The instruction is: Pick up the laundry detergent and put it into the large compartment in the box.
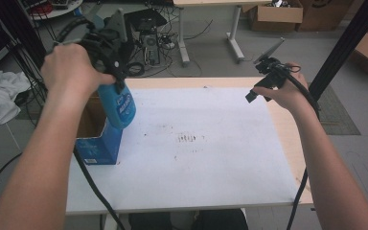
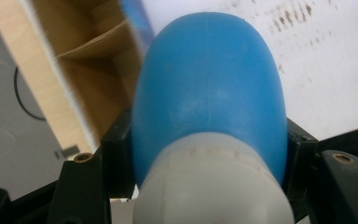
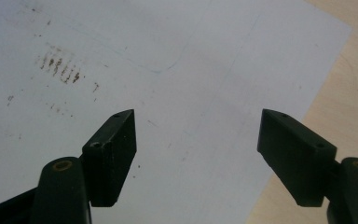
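The left claw (image 1: 117, 86) is clamped on a blue bottle (image 1: 118, 106), its two black jaws pressing either side of the bottle's body just above the whitish cap end, as the left gripper view shows close up (image 2: 209, 88). The bottle hangs off the desk, above the open top of a blue cardboard box (image 1: 97, 143) that stands at the left edge of the desk (image 1: 287, 139); its lower end sits just over the box's right wall. The brown inside of the box shows beyond the bottle in the left gripper view (image 2: 88, 60).

The right claw (image 3: 196, 154) has its jaws wide apart with nothing between them, held above the far right part of the white sheet (image 1: 196, 143) that covers the desk. Faint brown smudges (image 1: 190, 138) mark the middle of that sheet.
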Motion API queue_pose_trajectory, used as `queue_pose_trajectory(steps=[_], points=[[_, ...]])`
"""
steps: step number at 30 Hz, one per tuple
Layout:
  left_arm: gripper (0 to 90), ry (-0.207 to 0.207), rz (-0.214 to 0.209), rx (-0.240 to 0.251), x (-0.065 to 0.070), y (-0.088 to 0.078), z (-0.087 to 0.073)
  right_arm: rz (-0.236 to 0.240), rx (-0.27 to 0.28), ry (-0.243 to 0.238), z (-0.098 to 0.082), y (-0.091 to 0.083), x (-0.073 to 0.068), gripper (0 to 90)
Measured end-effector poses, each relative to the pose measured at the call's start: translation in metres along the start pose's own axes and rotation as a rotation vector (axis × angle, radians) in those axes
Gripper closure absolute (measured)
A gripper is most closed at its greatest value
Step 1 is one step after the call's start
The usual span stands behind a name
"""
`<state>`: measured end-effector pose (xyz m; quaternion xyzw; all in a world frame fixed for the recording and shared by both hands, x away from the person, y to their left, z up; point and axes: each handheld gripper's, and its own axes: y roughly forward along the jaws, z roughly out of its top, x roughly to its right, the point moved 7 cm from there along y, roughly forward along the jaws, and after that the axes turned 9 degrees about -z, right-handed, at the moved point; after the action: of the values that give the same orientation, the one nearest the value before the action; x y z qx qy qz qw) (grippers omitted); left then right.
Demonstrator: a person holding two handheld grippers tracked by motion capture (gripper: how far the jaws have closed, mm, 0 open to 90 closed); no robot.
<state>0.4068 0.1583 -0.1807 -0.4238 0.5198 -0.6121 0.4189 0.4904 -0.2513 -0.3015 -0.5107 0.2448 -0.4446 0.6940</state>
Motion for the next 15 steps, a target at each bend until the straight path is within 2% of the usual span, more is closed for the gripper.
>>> queue_pose_trajectory(steps=[1,2,3,4,5,7,15], points=[[38.4,-0.017,0.001,0.004,-0.005,-0.004,-0.001,0.001,0.001,0.003,0.000,0.000,0.000,28.4],[38.4,-0.017,0.001,0.004,-0.005,-0.004,-0.001,0.001,0.001,0.003,0.000,0.000,0.000,28.4],[38.4,-0.055,0.008,0.012,-0.015,-0.011,-0.004,0.002,0.001,0.003,0.000,0.000,0.000,28.4],[38.4,-0.055,0.008,0.012,-0.015,-0.011,-0.004,0.001,0.001,0.004,0.000,-0.001,0.000,28.3],[38.4,-0.096,0.015,0.017,-0.025,-0.016,-0.006,-0.001,0.002,0.003,0.000,-0.001,0.001,28.3],[38.3,-0.130,0.024,0.022,-0.034,-0.019,-0.009,0.000,0.000,0.007,0.000,-0.001,0.001,28.4],[38.4,-0.209,0.049,0.028,-0.061,-0.022,-0.020,-0.004,-0.005,0.008,-0.001,-0.001,0.003,28.4]])
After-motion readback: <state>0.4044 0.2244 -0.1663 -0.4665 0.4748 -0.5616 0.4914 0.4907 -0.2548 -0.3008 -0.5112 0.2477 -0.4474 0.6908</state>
